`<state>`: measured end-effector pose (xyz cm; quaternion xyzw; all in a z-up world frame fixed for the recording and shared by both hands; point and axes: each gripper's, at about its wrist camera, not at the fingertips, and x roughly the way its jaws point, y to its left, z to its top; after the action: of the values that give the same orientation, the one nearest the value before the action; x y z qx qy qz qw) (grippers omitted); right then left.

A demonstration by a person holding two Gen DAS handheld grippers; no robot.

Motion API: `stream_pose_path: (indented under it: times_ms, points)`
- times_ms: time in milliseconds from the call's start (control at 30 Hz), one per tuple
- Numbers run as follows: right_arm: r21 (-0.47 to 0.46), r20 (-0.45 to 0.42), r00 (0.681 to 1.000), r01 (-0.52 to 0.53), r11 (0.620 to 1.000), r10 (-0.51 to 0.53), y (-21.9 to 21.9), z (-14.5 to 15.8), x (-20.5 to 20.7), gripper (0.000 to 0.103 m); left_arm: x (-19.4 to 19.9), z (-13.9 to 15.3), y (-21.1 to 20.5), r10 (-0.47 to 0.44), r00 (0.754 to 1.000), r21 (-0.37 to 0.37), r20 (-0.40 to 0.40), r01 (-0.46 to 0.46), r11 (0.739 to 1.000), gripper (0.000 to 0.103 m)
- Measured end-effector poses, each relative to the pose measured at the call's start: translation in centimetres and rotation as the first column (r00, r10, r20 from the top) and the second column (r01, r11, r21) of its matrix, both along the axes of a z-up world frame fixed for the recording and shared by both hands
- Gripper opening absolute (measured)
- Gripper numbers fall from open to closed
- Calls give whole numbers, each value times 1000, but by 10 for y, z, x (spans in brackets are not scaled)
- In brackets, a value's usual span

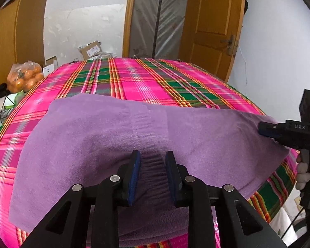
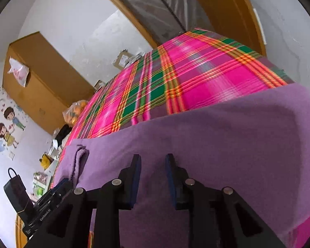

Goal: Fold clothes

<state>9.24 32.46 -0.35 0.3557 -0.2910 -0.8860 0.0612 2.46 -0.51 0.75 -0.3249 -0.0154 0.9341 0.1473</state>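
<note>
A purple fleece garment (image 1: 82, 144) lies spread across a surface covered in pink and green plaid cloth (image 1: 134, 78). My left gripper (image 1: 152, 154) sits at the garment's near edge, shut on its ribbed, gathered waistband (image 1: 153, 165), which fills the gap between the blue pads. In the right wrist view a pinched fold (image 2: 80, 159) stands up from the left gripper (image 2: 66, 183). My right gripper (image 1: 261, 129) holds the garment's right edge. Seen along its own fingers, the right gripper (image 2: 153, 158) has the garment (image 2: 227, 144) running between its pads.
A gloved hand (image 1: 303, 171) holds the right tool past the surface's right edge. A bag of oranges (image 1: 24, 78) and cardboard boxes (image 1: 91, 49) sit beyond the far left side. A wooden door (image 1: 212, 31) stands behind, a brown wardrobe (image 2: 41, 78) to the left.
</note>
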Motion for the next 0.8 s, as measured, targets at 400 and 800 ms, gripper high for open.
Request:
stream_pose_path:
  times_ms: [400, 800]
  points:
    - [-23, 2, 971, 241, 970, -241, 64, 2, 38, 26, 1, -1, -2, 8, 1000, 18, 0, -8, 1000, 26]
    - [-10, 9, 982, 187, 982, -187, 47, 4, 12, 28, -2, -1, -1, 12, 1000, 17, 16, -12, 1000, 26]
